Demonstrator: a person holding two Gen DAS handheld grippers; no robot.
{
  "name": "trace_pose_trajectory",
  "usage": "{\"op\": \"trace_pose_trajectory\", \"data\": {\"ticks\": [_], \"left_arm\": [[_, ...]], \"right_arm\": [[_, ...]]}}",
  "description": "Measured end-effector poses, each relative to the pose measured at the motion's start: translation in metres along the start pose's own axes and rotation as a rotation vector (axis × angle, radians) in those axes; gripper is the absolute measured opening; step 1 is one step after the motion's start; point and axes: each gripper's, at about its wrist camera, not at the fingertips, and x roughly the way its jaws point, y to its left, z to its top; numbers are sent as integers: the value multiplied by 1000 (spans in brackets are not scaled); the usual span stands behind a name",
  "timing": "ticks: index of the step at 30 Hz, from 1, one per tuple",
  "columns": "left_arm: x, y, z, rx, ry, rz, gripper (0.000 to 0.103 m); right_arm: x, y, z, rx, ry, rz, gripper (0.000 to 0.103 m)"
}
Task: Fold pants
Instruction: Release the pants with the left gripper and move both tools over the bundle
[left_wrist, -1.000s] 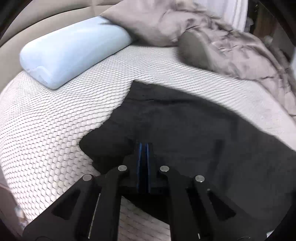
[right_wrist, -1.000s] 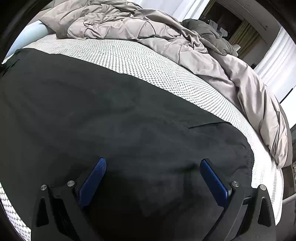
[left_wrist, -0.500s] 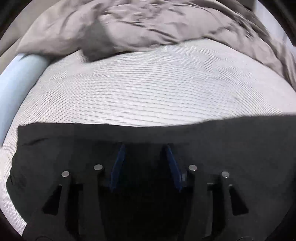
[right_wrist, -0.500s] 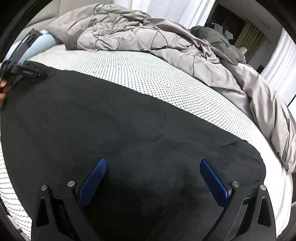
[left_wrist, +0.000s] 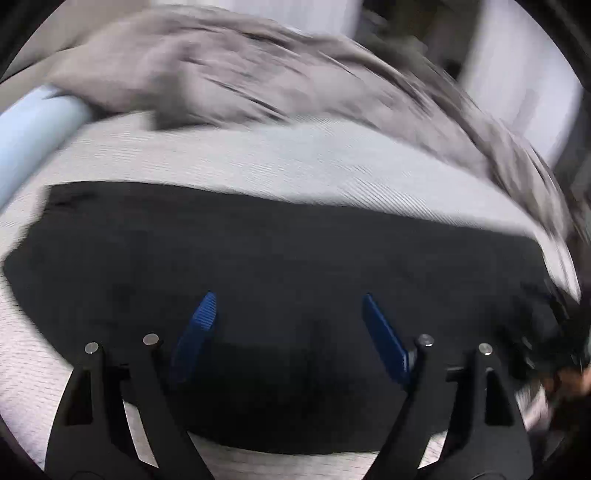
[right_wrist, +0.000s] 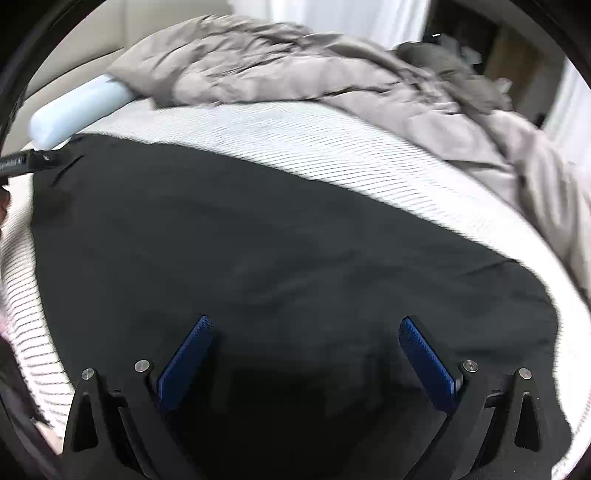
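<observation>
Black pants (left_wrist: 280, 258) lie spread flat across the white textured mattress (left_wrist: 258, 162), filling the lower half of both views (right_wrist: 280, 236). My left gripper (left_wrist: 286, 306) hovers over the near part of the pants; its jaws are opening and nothing is pinched between the blue pads. My right gripper (right_wrist: 304, 328) stands wide open above the pants, also with nothing in it. In the right wrist view, a black part of the left gripper tool (right_wrist: 26, 164) shows at the far left edge, by the pants' corner. The left wrist view is motion-blurred.
A crumpled grey-beige duvet (right_wrist: 314, 70) is heaped along the far side of the bed (left_wrist: 258, 74). A pale blue bolster pillow (right_wrist: 77, 110) lies at the far left (left_wrist: 33, 129). White curtains (right_wrist: 332, 14) hang behind. A hand (left_wrist: 569, 384) shows at the left view's right edge.
My left gripper let go of the pants' edge and opened wide while swinging sideways; its view now looks across the spread pants. The right gripper stayed open and barely shifted.
</observation>
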Motion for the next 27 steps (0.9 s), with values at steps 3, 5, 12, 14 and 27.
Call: {"op": "trace_pose_trajectory", "data": {"ticks": [3,5,12,14,27], "left_arm": [[31,-43,-18,146,109,28,80],[38,-53,-28,222,87,88,84],[27,-22,-30,183,69,111,91],[29,-16,-20,156,70,119,91],[26,-143,-57,356,100,-64,102]], "right_arm": [[8,10,-6,-71,21,-46,102],[5,-6,-12,-59,36,-70,102],[-9,-111,-59,148,85,-332,103],[-14,-125,-65,218,73,-299,102],[-21,-12,-41,-95,6,-98,103]]}}
